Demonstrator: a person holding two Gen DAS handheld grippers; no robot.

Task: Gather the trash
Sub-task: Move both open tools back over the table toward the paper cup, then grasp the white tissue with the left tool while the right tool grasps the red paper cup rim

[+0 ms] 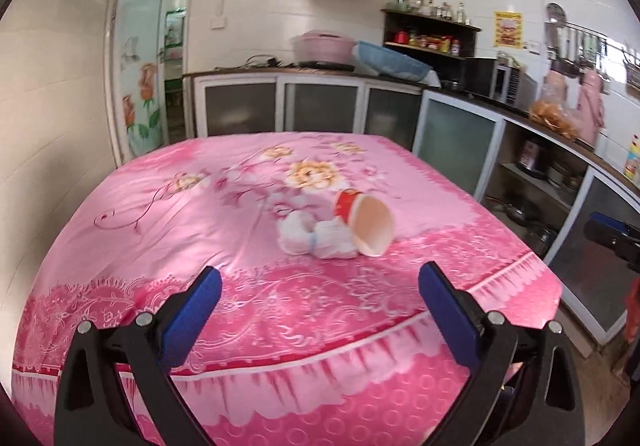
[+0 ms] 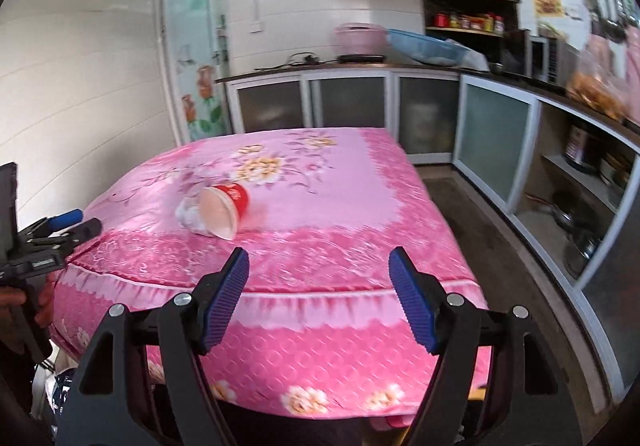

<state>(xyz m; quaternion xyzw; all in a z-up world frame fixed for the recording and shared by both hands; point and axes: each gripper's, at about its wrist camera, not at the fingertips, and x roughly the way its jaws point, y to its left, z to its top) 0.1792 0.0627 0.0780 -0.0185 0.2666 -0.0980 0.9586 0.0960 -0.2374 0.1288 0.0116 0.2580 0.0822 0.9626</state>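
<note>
Standing by the pink floral tablecloth (image 1: pixel 168 214), I see the left gripper (image 1: pixel 320 296) spread wide and empty, hanging short of the trash. Near the cloth's middle lies a crumpled white wrapper (image 1: pixel 316 236), touching a tipped red paper cup (image 1: pixel 366 220) with its mouth toward us. The right gripper (image 2: pixel 319 278) is likewise released, holding nothing. My worry is the cup: it looks light and round, so a nudge from one finger could roll it away. The slick cloth might also bunch under a low approach.
</note>
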